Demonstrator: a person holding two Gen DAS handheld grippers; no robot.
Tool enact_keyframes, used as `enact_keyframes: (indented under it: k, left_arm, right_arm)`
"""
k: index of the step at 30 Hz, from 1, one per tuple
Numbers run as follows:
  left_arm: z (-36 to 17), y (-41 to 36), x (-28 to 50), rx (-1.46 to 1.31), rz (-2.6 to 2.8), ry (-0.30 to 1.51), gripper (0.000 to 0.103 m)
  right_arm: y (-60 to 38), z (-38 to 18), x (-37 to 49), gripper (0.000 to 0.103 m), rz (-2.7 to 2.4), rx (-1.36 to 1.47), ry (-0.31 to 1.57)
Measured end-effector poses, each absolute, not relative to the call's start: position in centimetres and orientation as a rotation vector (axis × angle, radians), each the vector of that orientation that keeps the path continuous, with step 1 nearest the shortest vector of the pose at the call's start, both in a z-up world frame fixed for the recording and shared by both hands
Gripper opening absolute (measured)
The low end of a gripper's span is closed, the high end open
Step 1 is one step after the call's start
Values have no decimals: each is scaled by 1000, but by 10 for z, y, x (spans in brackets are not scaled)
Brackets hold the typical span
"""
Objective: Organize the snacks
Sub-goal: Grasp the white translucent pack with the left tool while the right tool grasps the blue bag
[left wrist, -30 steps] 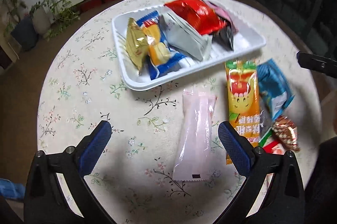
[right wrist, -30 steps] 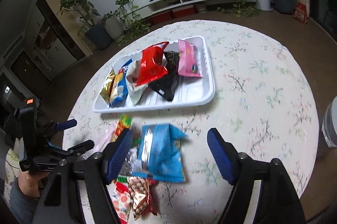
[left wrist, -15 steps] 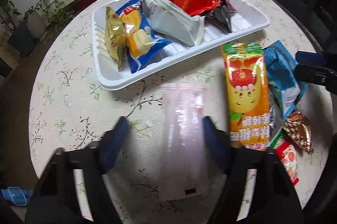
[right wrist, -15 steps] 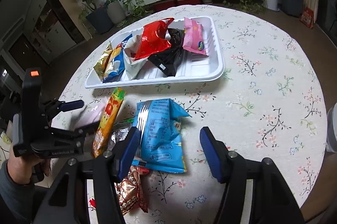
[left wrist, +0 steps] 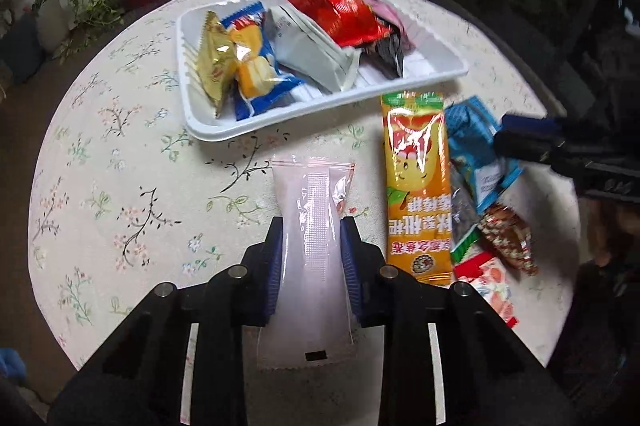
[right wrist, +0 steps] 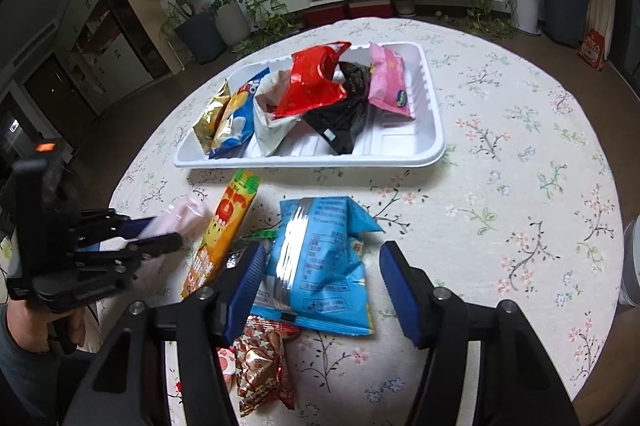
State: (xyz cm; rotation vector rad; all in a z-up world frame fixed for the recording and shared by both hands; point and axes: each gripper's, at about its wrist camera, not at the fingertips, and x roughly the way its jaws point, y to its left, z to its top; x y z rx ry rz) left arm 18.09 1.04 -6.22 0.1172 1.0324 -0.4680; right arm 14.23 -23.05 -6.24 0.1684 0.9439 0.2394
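My left gripper (left wrist: 311,226) is shut on a pale pink snack packet (left wrist: 310,210), which also shows in the right wrist view (right wrist: 180,220). My right gripper (right wrist: 322,266) is open, its fingers either side of a blue snack bag (right wrist: 320,262) on the table. An orange snack packet (left wrist: 416,186) lies between the two. A white tray (right wrist: 434,142) beyond holds several snacks: gold, blue, white, red, black and pink packets.
Small red and patterned packets (right wrist: 260,362) lie at the table's near edge under my right gripper. The round table has a floral cloth (right wrist: 520,154). Plants and a TV shelf stand behind. A white object (right wrist: 632,266) sits at the right edge.
My left gripper moved forward over the pale pink packet and closed on it. My right gripper moved down toward the blue bag, still open.
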Motion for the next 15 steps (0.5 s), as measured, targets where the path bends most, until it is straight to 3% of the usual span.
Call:
enact_keyframes:
  k: [5,7,15]
  left_arm:
    - [-58,17,177,54,-485,1012,25]
    - [-61,17,177,46,-496,1018,25]
    - [-66,18,178,4,-506,1023,25]
  right_arm:
    - [-219,-72,155,62,250,148,982]
    - [-219,-75,159,53,245,148,991]
    - [-227,-77,154,37,249,201,1017]
